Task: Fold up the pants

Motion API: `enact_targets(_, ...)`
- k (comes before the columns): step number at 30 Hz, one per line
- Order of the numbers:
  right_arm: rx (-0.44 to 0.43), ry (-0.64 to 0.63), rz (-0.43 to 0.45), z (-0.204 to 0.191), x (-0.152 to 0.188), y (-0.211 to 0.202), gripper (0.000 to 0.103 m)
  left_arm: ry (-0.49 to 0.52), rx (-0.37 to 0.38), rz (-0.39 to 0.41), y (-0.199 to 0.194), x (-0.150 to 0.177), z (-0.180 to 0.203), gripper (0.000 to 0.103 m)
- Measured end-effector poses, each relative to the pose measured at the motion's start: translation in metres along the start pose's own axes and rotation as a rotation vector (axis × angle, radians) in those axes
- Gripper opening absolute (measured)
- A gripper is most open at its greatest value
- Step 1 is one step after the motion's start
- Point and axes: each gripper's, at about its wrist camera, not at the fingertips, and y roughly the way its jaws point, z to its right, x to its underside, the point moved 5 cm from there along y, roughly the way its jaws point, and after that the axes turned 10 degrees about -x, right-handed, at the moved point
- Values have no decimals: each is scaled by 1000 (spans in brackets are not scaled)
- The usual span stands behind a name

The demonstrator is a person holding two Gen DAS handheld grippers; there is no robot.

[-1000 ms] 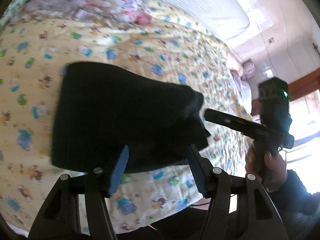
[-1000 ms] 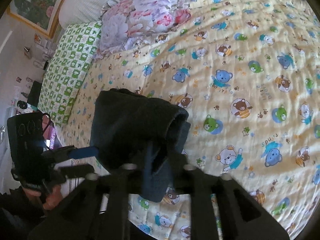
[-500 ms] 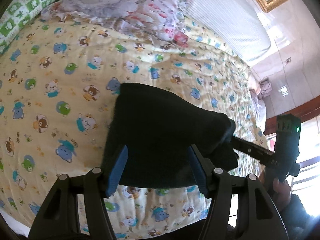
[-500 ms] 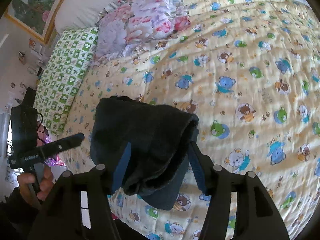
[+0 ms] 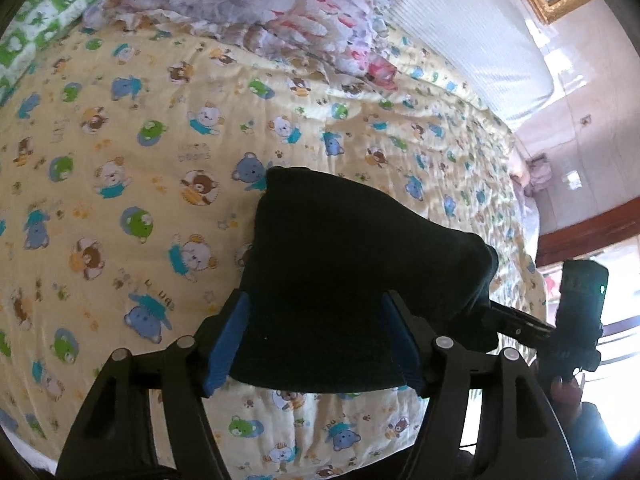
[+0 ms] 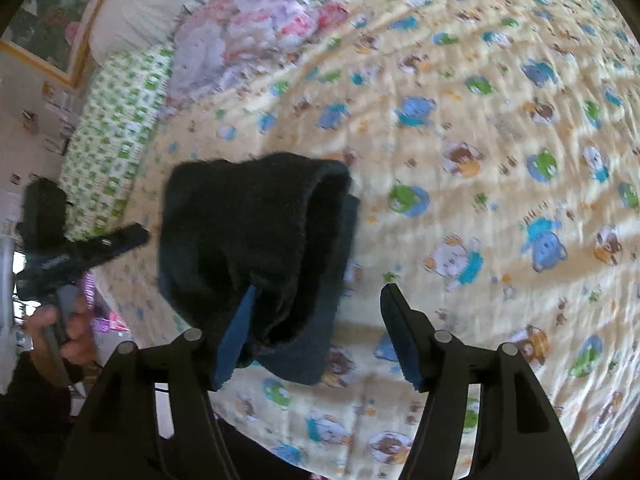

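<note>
The dark folded pants [image 5: 352,280] lie as a thick bundle on the yellow bear-print quilt [image 5: 120,200]. My left gripper [image 5: 315,298] straddles their near edge. Its jaws are opening and the blue pads stand at the cloth's sides without pinching it. In the right wrist view the pants [image 6: 248,232] sit left of centre. My right gripper [image 6: 320,290] is opening too. Its left pad [image 6: 236,332] overlaps the bundle's open end, and its right pad [image 6: 400,336] hangs over bare quilt. Each view shows the other gripper beside the bundle: the right gripper [image 5: 516,322] and the left gripper [image 6: 116,242].
A floral pillow [image 5: 280,8] and a green checked pillow [image 6: 116,136] lie at the head of the bed against a white headboard [image 5: 472,32]. The bed's near edge [image 5: 360,464] runs just below the pants. A person's hands [image 6: 60,332] hold the gripper handles.
Both grippers' jaws have spread wider. The right gripper has let go of the pants' fold and slid right of it. The left gripper has shifted left along the bundle.
</note>
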Motion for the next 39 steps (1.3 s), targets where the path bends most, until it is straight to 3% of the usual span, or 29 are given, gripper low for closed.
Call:
enact_targets(6,-95,111,-14,8,1,20,67,37,-13,-69,25,-3,-7,74)
enact_targets(15,-172,192,-22,17,7,42,67,-31,67,-118,56,-6,-12,74)
enact_targets(23,-189,92,-18,4,2,36,46,14,69,-64,39,-8,-6,40)
enact_targets(31,-226,5,11,-20,-21,26,45,-27,83,17,4,-25,-9,37)
enact_targets(39,-228,-79,15,-42,-70,41,45,-50,3,113,-16,-67,-23,37)
